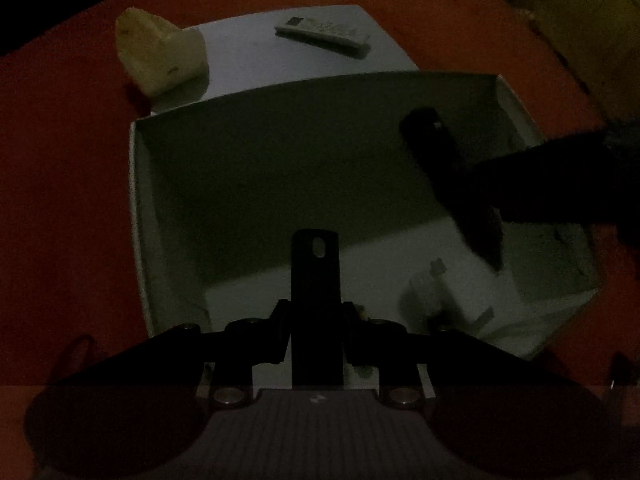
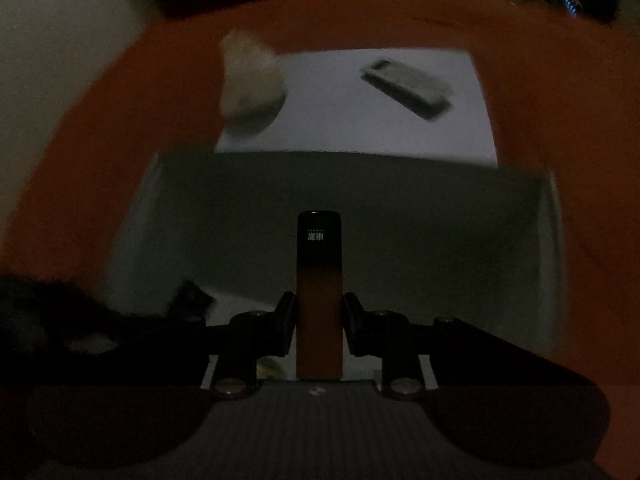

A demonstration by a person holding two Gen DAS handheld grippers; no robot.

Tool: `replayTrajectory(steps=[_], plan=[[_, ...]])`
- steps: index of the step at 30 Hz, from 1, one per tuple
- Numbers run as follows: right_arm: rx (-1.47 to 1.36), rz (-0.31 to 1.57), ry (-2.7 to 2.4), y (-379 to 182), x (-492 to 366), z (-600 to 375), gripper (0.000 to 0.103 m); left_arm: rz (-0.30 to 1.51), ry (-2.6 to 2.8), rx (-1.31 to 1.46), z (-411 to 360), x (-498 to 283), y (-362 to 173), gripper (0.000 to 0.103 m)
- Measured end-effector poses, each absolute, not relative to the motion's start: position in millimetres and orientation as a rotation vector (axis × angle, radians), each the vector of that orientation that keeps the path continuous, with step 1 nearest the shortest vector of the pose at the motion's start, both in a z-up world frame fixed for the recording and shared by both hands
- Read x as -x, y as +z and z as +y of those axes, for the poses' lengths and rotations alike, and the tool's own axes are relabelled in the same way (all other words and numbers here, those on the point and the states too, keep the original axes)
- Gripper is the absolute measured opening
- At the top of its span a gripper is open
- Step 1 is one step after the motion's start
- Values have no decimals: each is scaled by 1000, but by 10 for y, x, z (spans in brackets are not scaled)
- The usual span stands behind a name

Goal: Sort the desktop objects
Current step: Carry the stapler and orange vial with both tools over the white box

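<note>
Bench: red cover, dim light.
Left gripper: jaws clamped on a flat black bar, above the box.
Right gripper: jaws clamped on a black-orange stick, above the box.
Box: white, open, a pale item inside.
Sheet: beyond the box, carrying the remote and a beige lump.

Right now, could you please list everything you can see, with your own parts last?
Box: one, white, open, centre of the cloth.
Sheet: one, white, behind the box.
Remote: one, white, on the sheet.
Lump: one, cream, at the sheet's left corner.
Cloth: one, red, under everything.
Black bar: one, in the left gripper.
Black-and-orange bar: one, in the right gripper.
</note>
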State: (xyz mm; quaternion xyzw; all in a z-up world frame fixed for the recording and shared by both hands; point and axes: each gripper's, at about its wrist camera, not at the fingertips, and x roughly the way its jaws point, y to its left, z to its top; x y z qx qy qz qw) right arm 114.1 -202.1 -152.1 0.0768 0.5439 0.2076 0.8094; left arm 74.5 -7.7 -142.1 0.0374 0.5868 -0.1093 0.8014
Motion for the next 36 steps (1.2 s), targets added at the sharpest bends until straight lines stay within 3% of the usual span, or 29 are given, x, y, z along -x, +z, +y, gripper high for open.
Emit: replayTrajectory(steps=[3,14,23,36], plan=[[-291,1092,424,-1621,-1043,-2192,27,1258,-228,-71,-115,-779,-1521,22],[-323,933,231,-1628,-751,-2642,28,1234,-200,-45,-220,-799,-1639,22],[-264,924,244,-1633,-588,-2497,28,1196,-250,-3,-349,-682,-1675,22],[-241,1063,323,-1975,-563,-2409,28,1238,-160,-8,-212,-697,-1825,22]])
